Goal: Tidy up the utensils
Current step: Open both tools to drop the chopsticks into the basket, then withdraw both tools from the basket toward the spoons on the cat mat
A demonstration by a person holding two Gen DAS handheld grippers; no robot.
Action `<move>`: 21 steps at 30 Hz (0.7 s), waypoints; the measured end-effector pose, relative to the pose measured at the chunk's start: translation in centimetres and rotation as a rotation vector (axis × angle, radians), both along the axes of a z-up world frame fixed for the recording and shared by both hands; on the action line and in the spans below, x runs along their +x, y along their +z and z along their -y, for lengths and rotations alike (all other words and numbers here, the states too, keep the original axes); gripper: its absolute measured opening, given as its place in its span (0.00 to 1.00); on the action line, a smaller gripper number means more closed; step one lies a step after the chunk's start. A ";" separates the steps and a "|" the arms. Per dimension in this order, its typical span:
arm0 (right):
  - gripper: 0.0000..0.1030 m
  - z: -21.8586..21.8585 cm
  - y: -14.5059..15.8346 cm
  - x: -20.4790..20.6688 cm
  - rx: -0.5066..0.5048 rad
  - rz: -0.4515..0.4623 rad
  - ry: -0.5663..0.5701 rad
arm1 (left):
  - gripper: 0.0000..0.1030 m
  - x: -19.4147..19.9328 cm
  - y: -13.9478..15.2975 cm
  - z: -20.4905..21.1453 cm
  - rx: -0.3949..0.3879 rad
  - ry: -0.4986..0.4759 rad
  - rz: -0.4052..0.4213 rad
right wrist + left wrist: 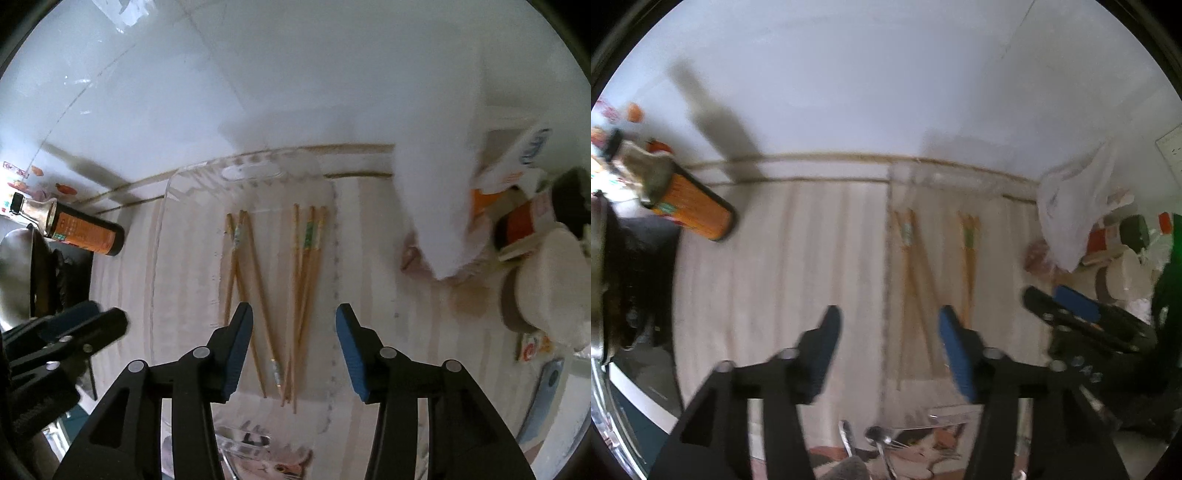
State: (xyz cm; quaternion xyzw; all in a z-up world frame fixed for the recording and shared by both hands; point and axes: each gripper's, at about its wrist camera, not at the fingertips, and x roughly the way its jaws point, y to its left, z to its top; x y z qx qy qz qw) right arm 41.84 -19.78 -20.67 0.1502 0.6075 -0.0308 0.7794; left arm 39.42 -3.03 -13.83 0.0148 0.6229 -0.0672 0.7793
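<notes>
Several wooden chopsticks (295,280) lie in two loose bundles inside a clear plastic tray (162,221) on a pale striped surface. They also show in the left wrist view (912,273). My right gripper (294,338) is open and empty, hovering above the near ends of the chopsticks. My left gripper (888,341) is open and empty, to the left of the chopsticks. A metal spoon (877,437) and another metal utensil (846,435) lie near the bottom edge on a cat-print mat. The left gripper (99,321) shows at the left of the right wrist view, the right gripper (1060,306) at the right of the left wrist view.
An orange bottle (690,206) lies on its side at the left, also in the right wrist view (88,232). A white plastic bag (1075,206) and packets stand at the right. A round white container (546,280) sits at the right. A white wall runs behind.
</notes>
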 end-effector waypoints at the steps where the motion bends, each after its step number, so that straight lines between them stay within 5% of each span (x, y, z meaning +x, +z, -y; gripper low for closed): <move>1: 0.53 0.5 0.5 -0.6 -0.010 0.012 -0.010 | 0.67 -0.5 0.5 -0.3 0.018 0.009 0.042; 6: 0.67 0.9 2.1 -4.0 -0.083 0.072 -0.045 | 1.00 -3.3 2.1 -1.6 0.080 0.036 0.238; 11: 1.00 0.2 2.7 -6.9 -0.145 0.104 -0.055 | 1.00 -5.6 2.2 -2.0 0.115 0.048 0.303; 15: 1.00 -0.7 3.9 -9.1 -0.221 0.160 -0.074 | 1.00 -7.0 2.3 -2.0 0.124 0.049 0.314; 21: 1.00 -1.2 5.7 -12.8 -0.198 0.227 -0.094 | 1.00 -10.5 3.7 -2.7 0.108 0.040 0.359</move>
